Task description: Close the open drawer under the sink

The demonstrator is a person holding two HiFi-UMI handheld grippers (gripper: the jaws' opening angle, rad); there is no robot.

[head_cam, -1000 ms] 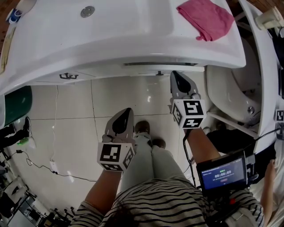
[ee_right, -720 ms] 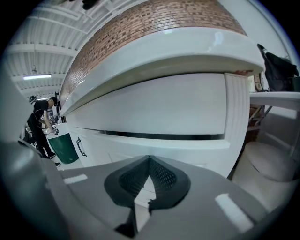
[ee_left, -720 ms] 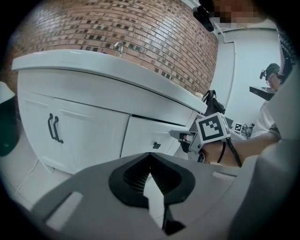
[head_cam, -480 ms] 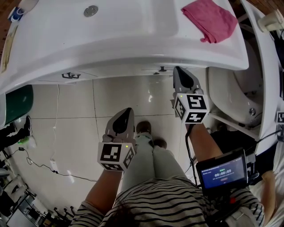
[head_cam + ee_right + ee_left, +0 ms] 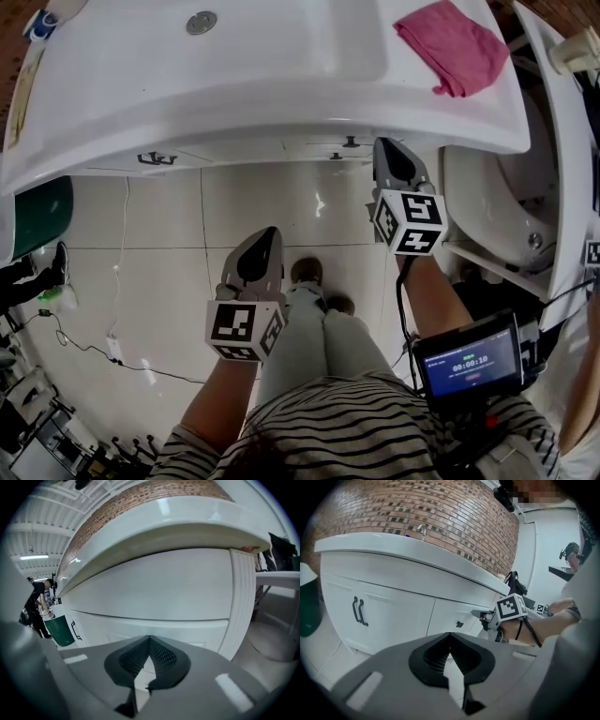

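- Drawer [image 5: 323, 150]: under the sink's front lip, right part of the cabinet, directly ahead of the right gripper. In the head view it shows only as a thin white strip, roughly in line with the door fronts to its left.
- Progress, my read: it looks pushed in or very nearly so. I can't tell from these views whether it sits fully flush. What's left is at most a last nudge and a flushness check.
- Right gripper [image 5: 384, 150]: jaws closed tip to tip with nothing between them. The nose is right up at the drawer front; contact can't be confirmed.
- Left gripper [image 5: 269, 238]: jaws closed and empty, held low over the floor, well apart from the cabinet.
- Drawer front: flat, smooth, painted white panel with a small dark knob [image 5: 459, 624]. It looks rigid, so a flat push should do.
- Neighbouring doors: same white finish, with a pair of dark bar handles [image 5: 357, 611].
- Cabinet's right corner: fluted white post [image 5: 241, 602].
- Sink [image 5: 281, 66]: glossy white, with a rounded overhanging edge and a metal drain [image 5: 201, 22].
- Pink cloth [image 5: 450, 42]: soft and crumpled, lying on the sink's right side.
- Floor [image 5: 159, 272]: shiny pale tiles.
- Wall [image 5: 417, 503]: rough red brick.
- Green bin [image 5: 33, 216]: at the cabinet's left end.
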